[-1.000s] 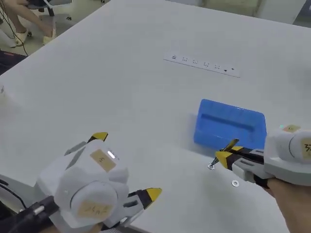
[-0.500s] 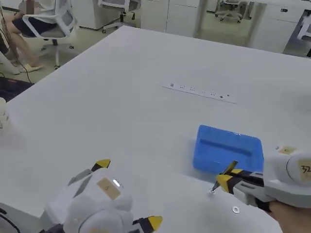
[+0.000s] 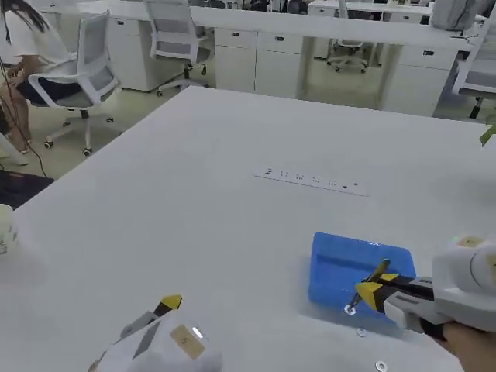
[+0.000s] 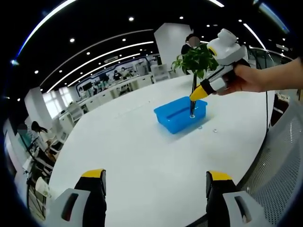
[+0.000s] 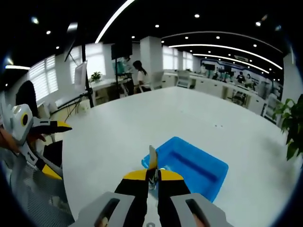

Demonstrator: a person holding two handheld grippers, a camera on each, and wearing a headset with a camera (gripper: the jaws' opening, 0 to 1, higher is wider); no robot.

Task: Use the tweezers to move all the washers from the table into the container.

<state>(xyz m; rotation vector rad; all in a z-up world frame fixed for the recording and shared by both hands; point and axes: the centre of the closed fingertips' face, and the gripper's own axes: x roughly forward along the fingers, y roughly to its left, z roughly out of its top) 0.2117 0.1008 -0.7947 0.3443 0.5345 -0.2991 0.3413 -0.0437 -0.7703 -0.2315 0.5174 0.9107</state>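
Note:
The blue container point(image 3: 360, 267) stands on the white table point(image 3: 194, 194). My right gripper point(image 3: 372, 285) is shut on the tweezers point(image 3: 358, 301), whose tip is at the container's near wall. A small washer point(image 3: 350, 310) shows at that tip. Two more washers point(image 3: 361, 332) lie on the table in front of the container. In the right gripper view the tweezers point(image 5: 152, 161) stick up between the closed jaws of the right gripper point(image 5: 151, 178), over the container point(image 5: 189, 170). My left gripper point(image 4: 156, 182) is open and holds nothing, well short of the container point(image 4: 181, 113).
A power strip point(image 3: 310, 180) is set into the table beyond the container. A paper cup point(image 3: 6, 229) stands at the far left edge. Office chairs point(image 3: 85, 66) and desks lie behind the table. A potted plant point(image 4: 196, 59) stands past the container.
The headset has tilted up, so the room now shows. My right gripper has carried the tweezers' tip from the table in front of the container up to its near wall.

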